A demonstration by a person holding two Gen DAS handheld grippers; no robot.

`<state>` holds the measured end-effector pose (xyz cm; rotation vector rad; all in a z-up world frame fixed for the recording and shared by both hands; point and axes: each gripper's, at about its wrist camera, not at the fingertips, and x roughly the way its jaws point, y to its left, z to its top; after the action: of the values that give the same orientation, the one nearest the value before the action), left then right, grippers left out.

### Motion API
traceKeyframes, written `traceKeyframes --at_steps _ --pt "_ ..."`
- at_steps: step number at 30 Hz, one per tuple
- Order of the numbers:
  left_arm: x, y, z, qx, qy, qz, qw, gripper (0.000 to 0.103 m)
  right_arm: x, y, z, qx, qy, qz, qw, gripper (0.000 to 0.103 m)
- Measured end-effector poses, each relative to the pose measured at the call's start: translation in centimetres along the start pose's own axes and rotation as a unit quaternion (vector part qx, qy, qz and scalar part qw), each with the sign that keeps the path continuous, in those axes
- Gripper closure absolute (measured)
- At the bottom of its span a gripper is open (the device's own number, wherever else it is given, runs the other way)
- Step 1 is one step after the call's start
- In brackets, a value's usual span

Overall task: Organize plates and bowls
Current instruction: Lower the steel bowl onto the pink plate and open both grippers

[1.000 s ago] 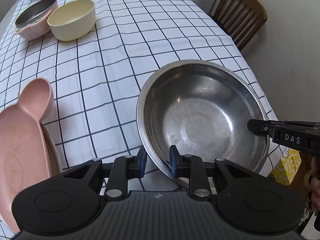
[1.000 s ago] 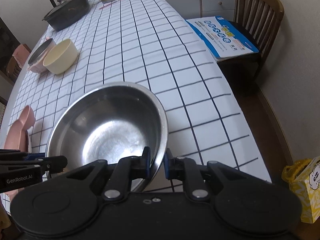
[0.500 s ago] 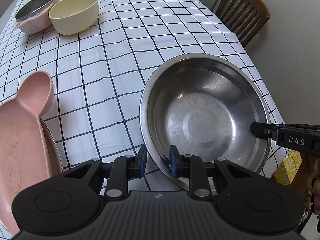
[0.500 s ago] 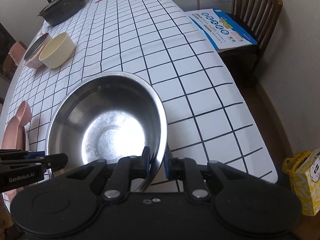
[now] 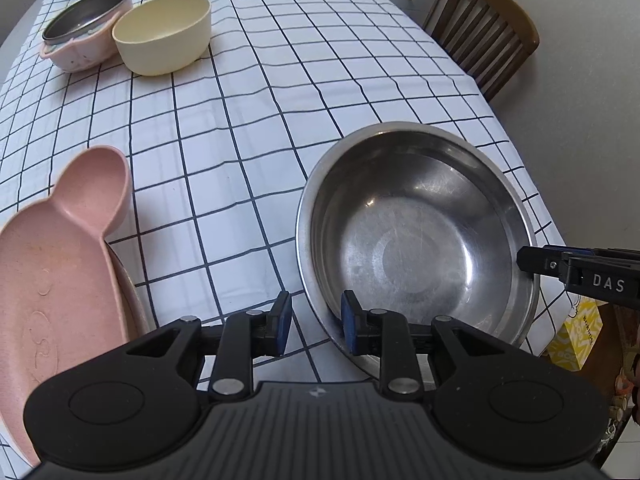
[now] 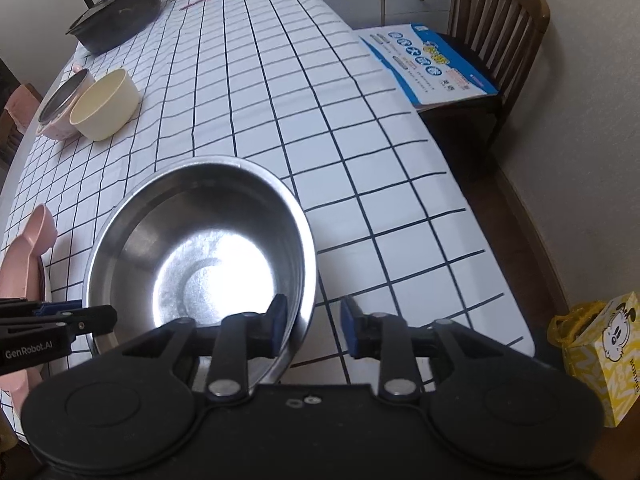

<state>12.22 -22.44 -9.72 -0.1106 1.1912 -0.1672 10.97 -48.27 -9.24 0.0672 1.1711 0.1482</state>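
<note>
A large steel bowl (image 5: 416, 236) sits on the checked tablecloth near the table's near right corner; it also shows in the right wrist view (image 6: 200, 256). My left gripper (image 5: 314, 326) is open, its jaws astride the bowl's near left rim. My right gripper (image 6: 314, 330) is open, its jaws astride the bowl's right rim. A pink bear-shaped plate (image 5: 52, 264) lies at the left on another plate. A cream bowl (image 5: 164, 34) and a pink-and-steel bowl (image 5: 86, 28) stand at the far left.
A black lidded pot (image 6: 116, 12) stands at the far end of the table (image 6: 280, 80). A wooden chair (image 6: 500, 28) with a blue leaflet stands at the right. A yellow box (image 6: 604, 352) sits on the floor by the table's corner.
Both grippers have opened and let go of the steel bowl's rim. The bowl now rests on the table, a little nearer the far bowls than before.
</note>
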Motion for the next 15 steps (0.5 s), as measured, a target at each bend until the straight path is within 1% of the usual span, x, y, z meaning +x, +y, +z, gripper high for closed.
traceKeyframes --at_steps 1,2,7,9,10,11,13,15 --pt "-0.3 0.1 0.0 0.000 -0.004 -0.002 1.0000 0.078 -0.3 0.1 0.0 -0.003 -0.003 -0.001 1.000 0.070" --pt "-0.6 0.1 0.0 0.000 0.006 -0.001 1.0000 0.078 -0.5 0.1 -0.1 -0.005 -0.005 0.000 1.000 0.069" --pt "-2.7 0.2 0.1 0.009 -0.019 -0.007 0.9998 0.076 -2.7 1.3 -0.2 -0.028 -0.030 0.007 0.999 0.062" --pt "-3.8 0.3 0.1 0.012 -0.035 -0.011 0.9992 0.068 -3.6 1.9 -0.2 -0.038 -0.043 0.014 0.998 0.056" --pt "-4.5 0.3 0.1 0.013 -0.046 -0.011 0.9988 0.058 -4.1 2.4 -0.1 -0.044 -0.050 0.018 0.998 0.055" --pt "-5.1 0.3 0.1 0.014 -0.057 -0.011 0.9982 0.049 -4.6 2.7 -0.1 -0.049 -0.055 0.022 0.997 0.054" --pt "-6.3 0.4 0.1 0.017 -0.078 -0.012 0.9967 0.048 -5.5 3.6 0.0 -0.062 -0.064 0.035 0.995 0.053" --pt "-7.3 0.6 0.2 0.016 -0.090 -0.015 0.9957 0.048 -6.2 4.4 0.2 -0.068 -0.068 0.052 0.994 0.053"
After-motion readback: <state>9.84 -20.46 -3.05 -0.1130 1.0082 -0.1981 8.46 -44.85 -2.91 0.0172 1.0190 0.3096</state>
